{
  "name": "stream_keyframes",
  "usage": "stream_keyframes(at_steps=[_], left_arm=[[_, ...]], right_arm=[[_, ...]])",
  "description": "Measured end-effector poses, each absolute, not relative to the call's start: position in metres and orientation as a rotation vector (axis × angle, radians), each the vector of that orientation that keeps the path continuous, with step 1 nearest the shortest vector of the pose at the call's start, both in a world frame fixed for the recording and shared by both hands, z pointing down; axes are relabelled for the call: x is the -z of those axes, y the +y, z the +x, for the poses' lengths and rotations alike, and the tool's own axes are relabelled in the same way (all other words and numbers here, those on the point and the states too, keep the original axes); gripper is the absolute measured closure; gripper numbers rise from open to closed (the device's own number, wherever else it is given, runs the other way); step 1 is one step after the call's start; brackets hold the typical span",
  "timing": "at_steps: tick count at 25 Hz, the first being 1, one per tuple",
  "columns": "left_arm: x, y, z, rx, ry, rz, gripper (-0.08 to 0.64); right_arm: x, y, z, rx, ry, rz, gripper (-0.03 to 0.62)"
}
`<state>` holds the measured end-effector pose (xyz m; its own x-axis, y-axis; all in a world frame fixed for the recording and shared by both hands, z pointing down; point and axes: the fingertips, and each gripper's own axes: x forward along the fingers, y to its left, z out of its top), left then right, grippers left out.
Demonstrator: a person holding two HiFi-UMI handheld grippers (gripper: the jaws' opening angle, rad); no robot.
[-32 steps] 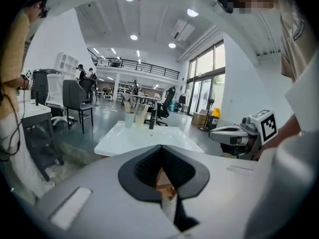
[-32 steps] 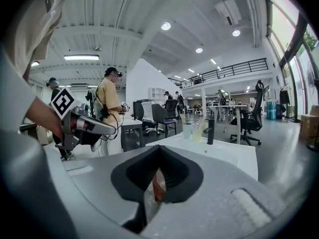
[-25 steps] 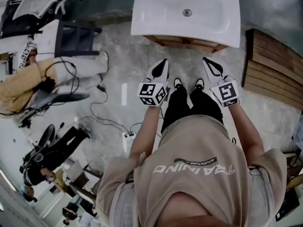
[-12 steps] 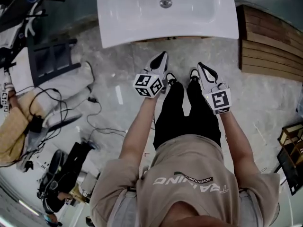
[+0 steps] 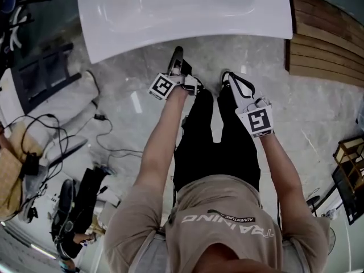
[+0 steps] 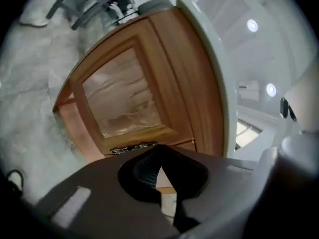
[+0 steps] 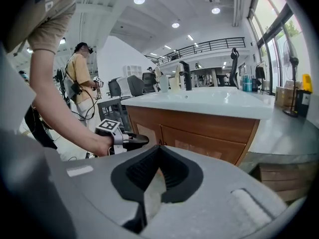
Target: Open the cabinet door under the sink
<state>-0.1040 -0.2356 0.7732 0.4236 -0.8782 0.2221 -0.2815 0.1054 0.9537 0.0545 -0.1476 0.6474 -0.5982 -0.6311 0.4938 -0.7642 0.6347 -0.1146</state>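
The wooden cabinet door [image 6: 122, 96] with its pale frosted panel is filling the centre of the left gripper view. It is lying tilted in the frame, directly under the white sink basin [image 5: 187, 16], whose rim is running down the right side of that view. In the head view the basin is covering the door completely. A small dark ornate metal handle [image 6: 130, 148] is sitting on the door's wooden frame at lower centre of the left gripper view, with its long axis running almost left to right in the picture, along the frame member. The left gripper [image 6: 158, 169] is pointing straight at this handle, which is lying just above the gripper's tips and apart from them. Its jaws are pressing together with nothing between them. The right gripper [image 7: 155, 179] is also holding its jaws together and carrying nothing. It is facing the cabinet front from farther off, and in the right gripper view the left gripper is showing at left centre, its tip close to the wood. In the head view the left gripper's tip is lying at the basin's lower edge, while the right gripper is sitting lower in the frame. The left gripper is therefore looking like the nearer one for the pull, and its jaws are probably needing to part before taking the handle.
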Motion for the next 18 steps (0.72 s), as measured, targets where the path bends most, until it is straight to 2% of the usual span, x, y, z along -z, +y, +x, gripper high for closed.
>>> stream_keyframes(at_steps=[2, 8, 13, 15, 18], left_arm=[[-0.784, -0.242, -0.104, 0.753, -1.057, 1.346, 0.545], [-0.819, -0.254, -0.097, 0.857, -1.068, 1.267, 0.545], [-0.834, -0.259, -0.086, 0.908, -1.052, 1.243, 0.493], [-0.839, -0.260, -0.085, 0.934, -1.043, 1.226, 0.435], [-0.843, -0.264, -0.083, 0.973, -1.033, 1.208, 0.393]], right_arm=[[-0.657, -0.147, 0.055, -0.464, -2.445, 1.092, 0.591], [-0.676, -0.145, 0.059, -0.453, -2.451, 0.997, 0.591], [-0.684, -0.147, 0.069, -0.422, -2.437, 0.950, 0.591], [-0.686, -0.148, 0.073, -0.428, -2.432, 0.953, 0.591], [-0.688, -0.148, 0.079, -0.438, -2.422, 0.956, 0.591]])
